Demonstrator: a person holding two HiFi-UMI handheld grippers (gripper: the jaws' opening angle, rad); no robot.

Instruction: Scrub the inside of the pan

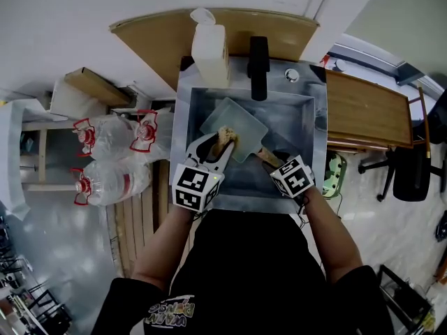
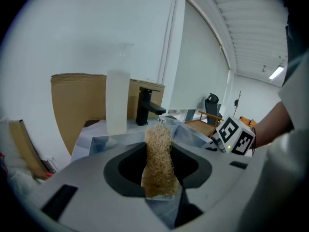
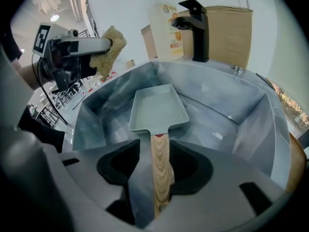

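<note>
A pale green square pan (image 1: pixel 234 128) with a wooden handle (image 1: pixel 267 158) lies in the steel sink (image 1: pixel 209 100). In the right gripper view the pan (image 3: pixel 157 110) rests on the sink floor, its handle (image 3: pixel 161 170) running back between my right gripper's (image 3: pixel 155 178) jaws. There is a gap on the left side of the handle, so this gripper is open around it. My left gripper (image 1: pixel 222 139) is shut on a tan fibrous scrubber (image 2: pixel 159 161), held above the pan's near left corner. The scrubber (image 3: pixel 110 45) hangs clear of the pan.
A black faucet (image 1: pixel 258 65) and a white soap bottle (image 1: pixel 209 47) stand at the sink's back edge. Large water bottles (image 1: pixel 115 138) lie on the floor to the left. A wooden table (image 1: pixel 367 110) stands on the right.
</note>
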